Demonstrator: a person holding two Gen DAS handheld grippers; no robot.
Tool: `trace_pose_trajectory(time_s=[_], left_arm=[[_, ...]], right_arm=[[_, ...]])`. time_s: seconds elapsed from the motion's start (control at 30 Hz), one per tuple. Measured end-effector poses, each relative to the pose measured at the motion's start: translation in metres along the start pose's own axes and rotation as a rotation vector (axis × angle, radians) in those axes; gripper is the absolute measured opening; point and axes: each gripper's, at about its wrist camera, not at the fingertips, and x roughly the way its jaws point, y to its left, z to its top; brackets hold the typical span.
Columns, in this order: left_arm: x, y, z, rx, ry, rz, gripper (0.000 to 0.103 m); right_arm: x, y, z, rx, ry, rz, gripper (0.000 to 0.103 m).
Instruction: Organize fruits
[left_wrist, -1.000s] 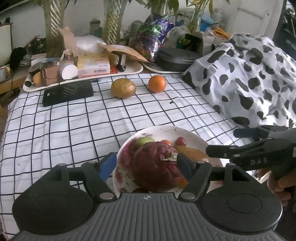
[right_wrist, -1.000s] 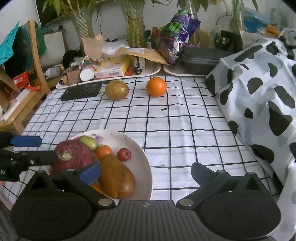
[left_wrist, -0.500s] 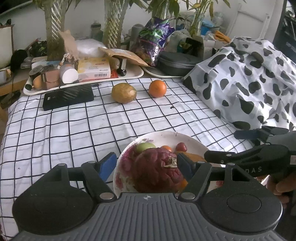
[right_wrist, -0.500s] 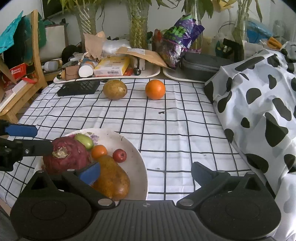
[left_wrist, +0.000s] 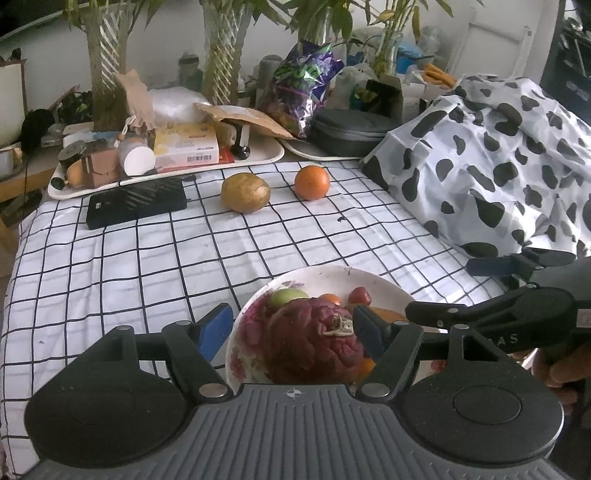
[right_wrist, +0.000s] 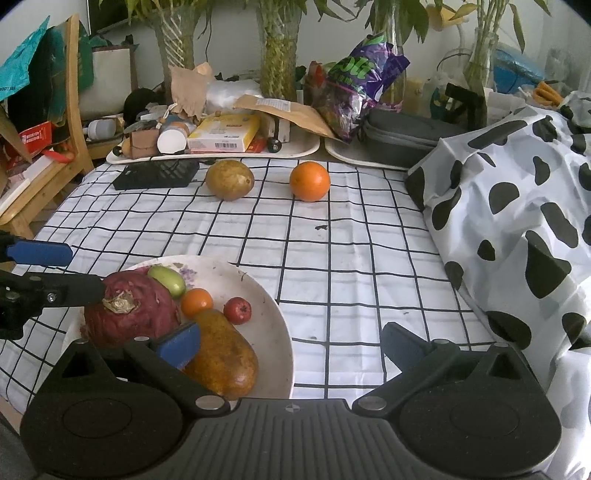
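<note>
left jaws: left gripper (left_wrist: 291, 326) spread wide, blue pads either side of the dark red wrinkled dragon fruit (left_wrist: 314, 341); contact cannot be told.
right jaws: right gripper (right_wrist: 290, 341) spread wide, nothing between.
plate: white floral plate (right_wrist: 275, 334) near table edge; holds dragon fruit, green oval fruit (right_wrist: 167, 281), small tangerine (right_wrist: 196, 302), small red fruit (right_wrist: 237, 311), brown-yellow mango (right_wrist: 223, 358).
right view only: mango in full; left view shows only a sliver.
left view only: hand (left_wrist: 563, 369) on right gripper.
far: brown round fruit (left_wrist: 245, 192) and orange (left_wrist: 312, 182) on checked cloth (left_wrist: 147, 251), apart.
back: cluttered white tray (left_wrist: 258, 157).
</note>
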Motion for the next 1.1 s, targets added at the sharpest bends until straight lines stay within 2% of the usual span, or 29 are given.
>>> trace_pose_trajectory(time_s=[0.27, 0.67, 0.87, 1.1], left_arm=[[-0.01, -0.013, -0.01, 0.056, -0.025, 0.037, 0.07], [-0.032, -0.025, -0.033, 0.049, -0.028, 0.111, 0.07], [-0.039, -0.032, -0.047, 0.056, 0.013, 0.157, 0.07], [-0.044, -0.041, -0.065, 0.065, 0.06, 0.149, 0.071]], right_arm=[[-0.012, 0.003, -0.007, 0.004, -0.026, -0.01, 0.103], [-0.037, 0.019, -0.032, -0.022, -0.033, -0.022, 0.103], [-0.047, 0.026, -0.047, -0.02, -0.004, -0.048, 0.103], [-0.056, 0.03, -0.062, 0.0, 0.032, -0.066, 0.103]])
